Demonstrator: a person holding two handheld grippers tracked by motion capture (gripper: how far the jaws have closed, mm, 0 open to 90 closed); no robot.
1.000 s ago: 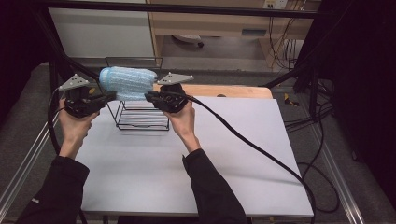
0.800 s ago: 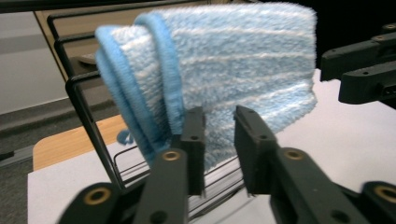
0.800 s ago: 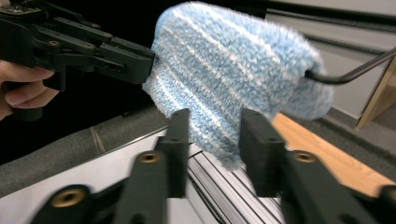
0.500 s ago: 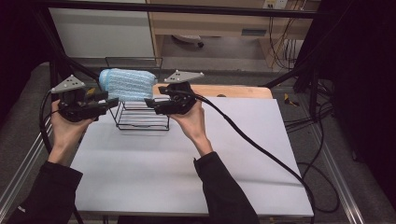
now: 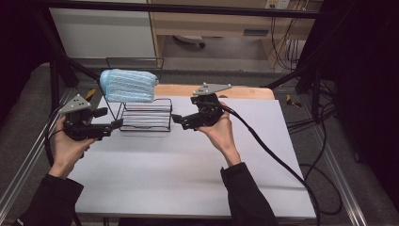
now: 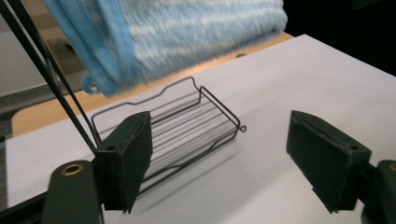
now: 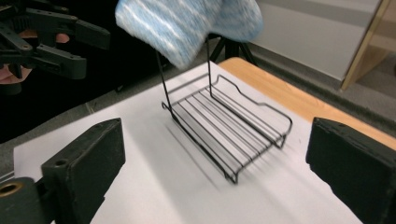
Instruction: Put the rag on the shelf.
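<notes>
Flanking one wire rack [image 5: 146, 115], two grippers' jaws just opened, empty, one blue towel [image 5: 128, 85] draped above

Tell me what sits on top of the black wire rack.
A folded blue towel is draped over the top bar of the wire rack. The rack's lower shelf below it is bare. The towel covers the bar itself, so how it hangs is hidden.

Ahead of you a white rectangular tabletop [image 5: 188, 174], pale wooden cabinet [image 5: 211, 23] upper centre, grey floor [image 5: 329, 155], black cables [image 5: 291, 52] upper right

The white counter [image 5: 188, 165] is evenly lit from above, while the surroundings fall into darkness. In both gripper views the blue towel [image 6: 187, 32] and wire rack [image 7: 229, 126] are smeared by motion blur.
</notes>
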